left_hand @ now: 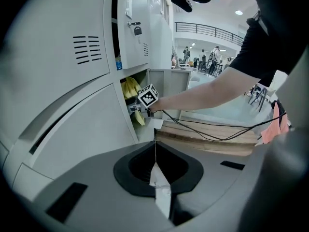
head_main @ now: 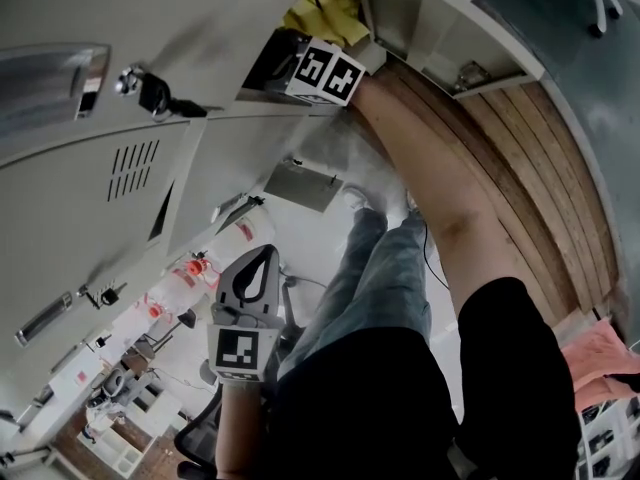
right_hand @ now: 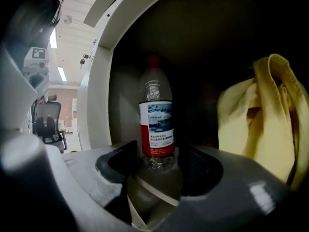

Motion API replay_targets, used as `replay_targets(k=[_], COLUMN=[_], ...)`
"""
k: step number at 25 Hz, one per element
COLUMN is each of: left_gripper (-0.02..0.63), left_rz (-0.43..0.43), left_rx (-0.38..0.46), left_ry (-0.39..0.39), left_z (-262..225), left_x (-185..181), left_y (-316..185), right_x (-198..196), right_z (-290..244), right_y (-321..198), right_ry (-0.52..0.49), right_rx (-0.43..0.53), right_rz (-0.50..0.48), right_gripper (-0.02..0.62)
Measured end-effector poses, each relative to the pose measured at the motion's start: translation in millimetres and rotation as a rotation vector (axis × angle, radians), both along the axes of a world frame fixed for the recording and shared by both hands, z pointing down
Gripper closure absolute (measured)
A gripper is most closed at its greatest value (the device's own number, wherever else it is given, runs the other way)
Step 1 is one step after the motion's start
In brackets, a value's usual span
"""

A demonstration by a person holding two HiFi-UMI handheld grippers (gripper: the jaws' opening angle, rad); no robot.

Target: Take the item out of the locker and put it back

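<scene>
The locker [right_hand: 94,105] compartment is open at the front. Its pale left wall and curved top edge frame a dark space, and in the left gripper view its door [left_hand: 169,88] is swung out to the right. One bottle [right_hand: 156,124] stands inside, on the left half of the compartment near the left wall. It is upright with its long axis vertical, the red cap at the top and the red-and-white label facing out.

One yellow cloth [right_hand: 263,115] hangs in the right half. A dark gap separates it from the bottle, so the two do not touch. There is free space above the cap, up to the top of the compartment.

The right gripper [right_hand: 161,154] is at the mouth of the compartment, pointing almost level. Its jaws are spread wide, with the lower part of the bottle between them. There is a clear gap on the right side and a narrower one on the left, so they are not clamping it.

The left gripper [left_hand: 155,151] hangs lower and farther out, pointing down and toward the lockers. Its jaws are pressed together with nothing between them.

Below the open compartment a row of wooden slats [left_hand: 207,141] runs off to the right. One black cable [left_hand: 217,132] trails over them from the right gripper. That makes two grippers, one bottle, one cloth and one cable.
</scene>
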State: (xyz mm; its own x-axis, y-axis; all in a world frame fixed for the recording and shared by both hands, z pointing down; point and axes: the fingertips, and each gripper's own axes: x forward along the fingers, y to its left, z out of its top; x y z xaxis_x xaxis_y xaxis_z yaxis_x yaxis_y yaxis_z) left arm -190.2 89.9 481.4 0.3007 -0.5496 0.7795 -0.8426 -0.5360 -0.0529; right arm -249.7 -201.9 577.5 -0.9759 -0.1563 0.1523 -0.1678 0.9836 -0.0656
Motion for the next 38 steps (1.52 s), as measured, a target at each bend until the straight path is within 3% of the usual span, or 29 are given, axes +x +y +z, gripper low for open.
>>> replay_targets(k=[7, 16, 27, 30, 38], left_gripper=[0.594, 0.594, 0.594, 0.594, 0.594], left_rz=[-0.022, -0.040, -0.040, -0.075, -0.015], left_rx=[-0.023, -0.025, -0.023, -0.034, -0.020], left_ry=[0.000, -0.013, 0.010, 0.023, 0.017], left_z=[3, 5, 3, 0, 3], left_x=[-5, -4, 9, 16, 24], left_y=[2, 5, 5, 4, 9], right_x=[-10, -22, 7, 17, 28], right_z=[-5, -8, -8, -7, -7], right_y=[-3, -2, 7, 11, 15], right_ry=[0.034, 0.064, 0.068, 0.082, 0.083], right_rx=[0.017, 0.018, 0.005, 0.011, 0.015], right_rz=[-0.029, -0.032, 0.017, 0.027, 0.041], right_gripper=[0.307, 0.356, 0.362, 0.364, 0.354])
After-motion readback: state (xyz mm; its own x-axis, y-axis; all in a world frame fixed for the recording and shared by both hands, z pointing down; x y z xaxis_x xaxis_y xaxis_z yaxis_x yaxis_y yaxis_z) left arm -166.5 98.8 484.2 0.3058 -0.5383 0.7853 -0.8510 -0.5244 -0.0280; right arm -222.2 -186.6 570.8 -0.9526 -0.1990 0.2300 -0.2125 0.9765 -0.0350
